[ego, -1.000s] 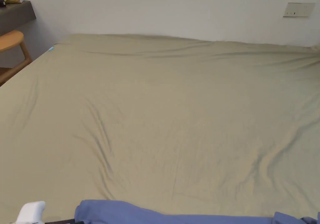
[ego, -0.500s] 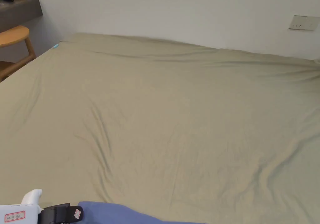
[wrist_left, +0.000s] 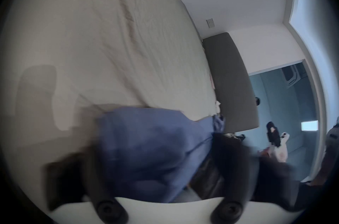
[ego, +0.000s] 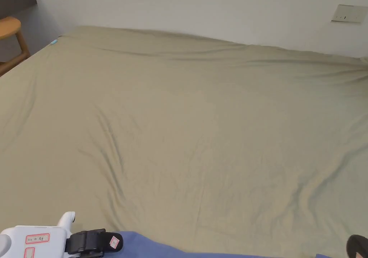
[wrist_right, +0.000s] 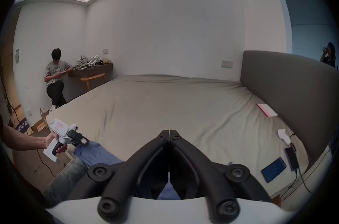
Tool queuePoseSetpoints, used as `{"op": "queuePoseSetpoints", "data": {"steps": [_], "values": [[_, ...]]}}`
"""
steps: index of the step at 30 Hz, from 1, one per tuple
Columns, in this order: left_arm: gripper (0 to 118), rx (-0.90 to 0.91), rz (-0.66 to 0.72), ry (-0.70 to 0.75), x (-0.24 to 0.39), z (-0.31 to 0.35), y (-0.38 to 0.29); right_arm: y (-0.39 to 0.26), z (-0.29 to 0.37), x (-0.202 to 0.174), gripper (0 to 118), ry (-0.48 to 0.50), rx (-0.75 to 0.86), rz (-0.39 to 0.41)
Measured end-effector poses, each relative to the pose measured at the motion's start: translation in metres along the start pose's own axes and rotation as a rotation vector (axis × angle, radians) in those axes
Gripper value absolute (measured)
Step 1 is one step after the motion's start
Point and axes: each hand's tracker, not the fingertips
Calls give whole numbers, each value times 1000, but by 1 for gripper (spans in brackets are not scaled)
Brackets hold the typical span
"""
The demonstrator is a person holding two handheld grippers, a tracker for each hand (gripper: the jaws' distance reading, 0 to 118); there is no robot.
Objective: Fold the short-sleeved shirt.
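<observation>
Right gripper view: right gripper (wrist_right: pixel 169 130) jaws closed, tips meeting | left gripper (wrist_right: pixel 83 141) jaws pinch blue shirt (wrist_right: pixel 95 153) edge

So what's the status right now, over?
Left gripper at the blue shirt's corner, grip unclear. Right gripper jaws together, shirt behind them. Shirt bunched at the bed's near edge, unfolded. Phone and charger off to the right.

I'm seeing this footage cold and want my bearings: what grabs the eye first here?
A wide olive-tan bed sheet dominates the head view. At its near edge lies the blue shirt, with the left gripper at its left end. In the right gripper view the right gripper has its jaws together, the shirt beneath it.
</observation>
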Motion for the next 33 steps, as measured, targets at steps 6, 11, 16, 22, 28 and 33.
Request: {"op": "queuePoseSetpoints", "data": {"steps": [6, 11, 16, 22, 28, 33], "values": [[12, 3, 48, 79, -17, 11, -9, -10, -5, 12, 1, -9, -41, -33], [12, 14, 8, 90, -18, 18, -9, -6, -3, 24, 1, -57, -55, -72], [12, 55, 4, 126, -22, 35, -6, -3, 1, 29, 1, -96, -52, -83], [12, 164, 26, 212, -29, 86, 5, 0, 1, 30, 1, -110, -45, -88], [12, 242, -2, 387, -19, 157, 20, 3, -5, 26, 1, -101, -35, -101], [12, 234, -115, 646, 15, 202, 39, 2, -6, 25, 1, -83, -27, -108]]}}
